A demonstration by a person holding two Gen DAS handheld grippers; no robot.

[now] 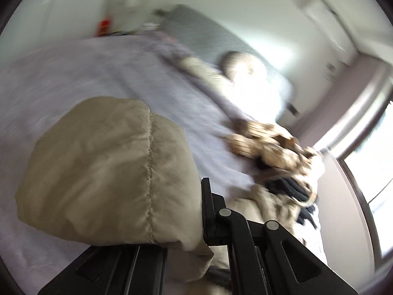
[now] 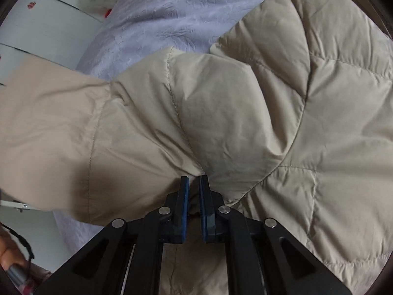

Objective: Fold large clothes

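The puffy beige quilted jacket [image 2: 245, 113] sprawls over the bed's embossed lilac bedspread [image 2: 172, 17], its matte stitched fabric pinched by both the clenched right gripper [image 2: 194, 184] and left gripper [image 1: 196, 211].

place: home bedroom
bed: lavender embossed bedspread [image 2: 176, 17] covering most of the view
headboard: grey padded panel [image 1: 196, 32] standing at 12 o'clock
window: daylight coming through glass [image 1: 373, 172] at 3 o'clock
walls: plain white

Beige puffer jacket [image 2: 245, 113]: quilted cloth, soft sheen. Lavender bedspread [image 2: 176, 19]: embossed matt fabric. Right gripper [image 2: 194, 184]: matt black plastic.
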